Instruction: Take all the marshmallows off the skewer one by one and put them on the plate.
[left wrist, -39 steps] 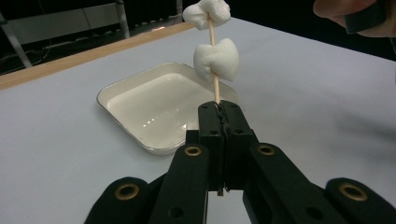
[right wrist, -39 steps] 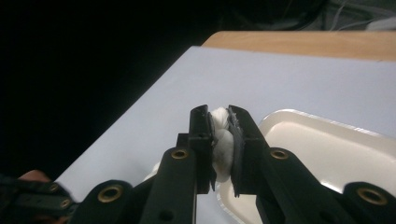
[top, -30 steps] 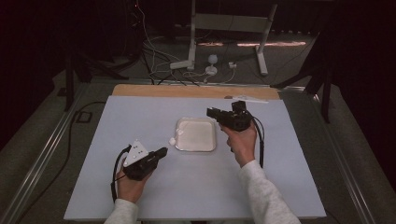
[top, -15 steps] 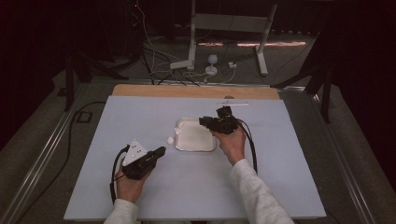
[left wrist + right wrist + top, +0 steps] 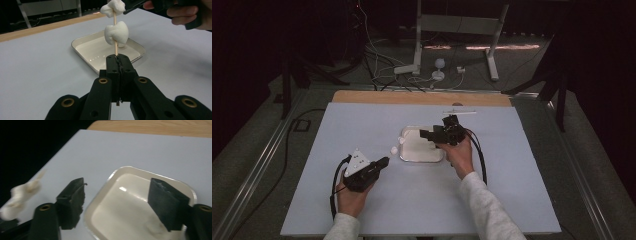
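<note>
Near left, the left gripper point(image 5: 117, 58) is clenched on a wooden skewer point(image 5: 115, 47) carrying 2 marshmallows point(image 5: 116, 32). Farther right, the right gripper point(image 5: 116, 202), jaws just spread wide with nothing between them, hangs over the white tray point(image 5: 113, 176).

From above the person's side we look forward and down over the whole surface point(image 5: 362, 130). Our two gripper cameras sit low and close, each looking along its own jaws. All three views share the tray point(image 5: 422, 156) point(image 5: 82, 50) point(image 5: 110, 182) mid-frame.
</note>
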`<action>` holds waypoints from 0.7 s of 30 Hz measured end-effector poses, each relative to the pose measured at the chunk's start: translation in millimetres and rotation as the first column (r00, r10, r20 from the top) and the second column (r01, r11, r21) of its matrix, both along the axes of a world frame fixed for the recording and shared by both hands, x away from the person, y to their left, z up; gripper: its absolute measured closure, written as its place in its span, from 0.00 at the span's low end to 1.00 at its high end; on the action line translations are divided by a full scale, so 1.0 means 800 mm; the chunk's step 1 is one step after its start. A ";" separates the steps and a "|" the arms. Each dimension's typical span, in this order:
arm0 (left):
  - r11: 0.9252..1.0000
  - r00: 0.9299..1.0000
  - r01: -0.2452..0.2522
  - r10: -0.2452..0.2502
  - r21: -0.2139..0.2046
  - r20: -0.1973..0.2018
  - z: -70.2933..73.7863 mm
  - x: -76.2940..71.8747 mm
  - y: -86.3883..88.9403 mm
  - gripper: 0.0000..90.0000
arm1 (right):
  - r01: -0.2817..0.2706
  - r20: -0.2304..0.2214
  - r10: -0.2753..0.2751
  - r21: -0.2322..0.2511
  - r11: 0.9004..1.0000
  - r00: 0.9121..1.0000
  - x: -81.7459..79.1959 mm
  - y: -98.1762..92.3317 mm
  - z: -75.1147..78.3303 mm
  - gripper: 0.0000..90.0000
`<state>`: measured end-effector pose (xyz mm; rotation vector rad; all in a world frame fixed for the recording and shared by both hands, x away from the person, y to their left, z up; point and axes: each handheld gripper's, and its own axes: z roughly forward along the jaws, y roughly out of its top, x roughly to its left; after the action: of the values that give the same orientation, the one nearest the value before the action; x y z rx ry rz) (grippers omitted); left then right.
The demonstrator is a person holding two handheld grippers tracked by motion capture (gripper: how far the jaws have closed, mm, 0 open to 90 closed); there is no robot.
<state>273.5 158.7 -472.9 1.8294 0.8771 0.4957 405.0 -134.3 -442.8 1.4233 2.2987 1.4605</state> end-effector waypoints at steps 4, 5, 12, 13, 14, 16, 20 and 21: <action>1.000 1.000 -0.004 0.004 0.001 0.001 0.000 0.000 0.000 1.00 | -0.030 0.001 0.030 0.027 0.999 1.000 -0.009 0.001 0.009 0.21; 1.000 1.000 -0.005 0.005 0.002 0.002 0.000 0.000 0.000 1.00 | -0.030 0.001 0.030 0.027 0.999 1.000 -0.009 0.001 0.009 0.21; 1.000 1.000 -0.018 0.018 -0.011 0.004 -0.001 0.000 -0.001 1.00 | -0.039 -0.029 0.041 0.054 0.998 0.999 -0.019 0.001 0.014 0.19; 1.000 1.000 -0.015 0.015 -0.009 0.004 -0.001 0.000 -0.001 1.00 | -0.042 -0.034 0.044 0.053 0.998 0.998 -0.020 0.002 0.013 0.19; 1.000 1.000 -0.015 0.015 -0.009 0.005 -0.001 0.000 -0.001 1.00 | -0.058 -0.037 0.060 0.059 0.997 0.998 -0.023 0.003 0.013 0.19; 1.000 1.000 -0.015 0.015 -0.013 0.006 0.000 -0.001 -0.002 1.00 | -0.069 -0.034 0.071 0.067 0.995 0.997 -0.027 0.005 0.014 0.19; 1.000 1.000 -0.015 0.016 -0.015 0.009 0.000 -0.001 -0.003 1.00 | -0.091 -0.026 0.093 0.073 0.993 0.995 -0.032 0.010 0.016 0.17; 1.000 1.000 -0.015 0.015 -0.017 0.009 0.000 -0.001 -0.003 1.00 | -0.111 -0.022 0.113 0.077 0.991 0.993 -0.035 0.014 0.018 0.17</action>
<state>272.5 156.1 -472.8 1.8049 0.8868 0.5042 376.8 -123.4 -428.6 1.3596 2.3998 1.5849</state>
